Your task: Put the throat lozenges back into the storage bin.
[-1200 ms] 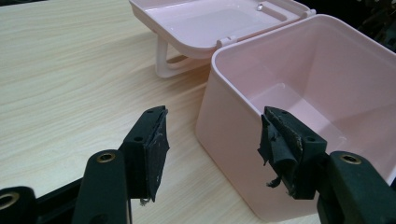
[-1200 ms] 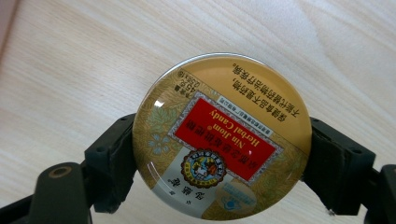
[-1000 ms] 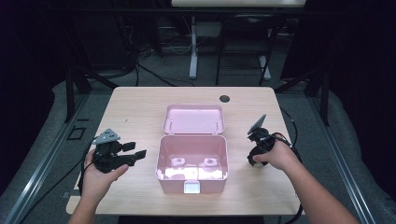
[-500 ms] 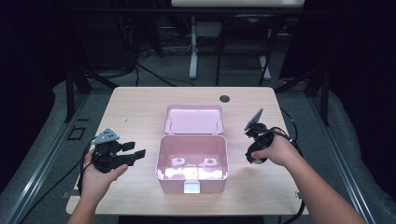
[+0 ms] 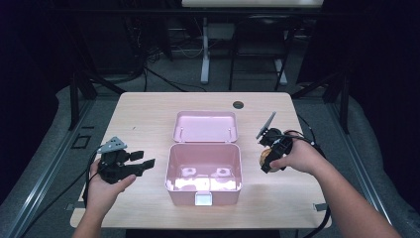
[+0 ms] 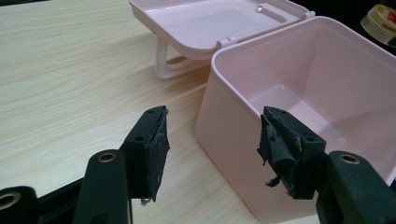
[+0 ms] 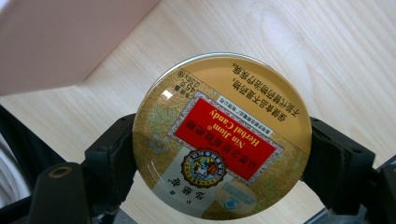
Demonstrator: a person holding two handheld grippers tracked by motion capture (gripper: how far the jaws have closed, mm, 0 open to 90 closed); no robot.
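Candy tin clamped in right gripper above pale wooden table.

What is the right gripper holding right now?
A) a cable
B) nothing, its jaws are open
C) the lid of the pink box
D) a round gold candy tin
D: in the right gripper view the round gold candy tin sits clamped between the jaws of the right gripper, above the table beside the open pink box.
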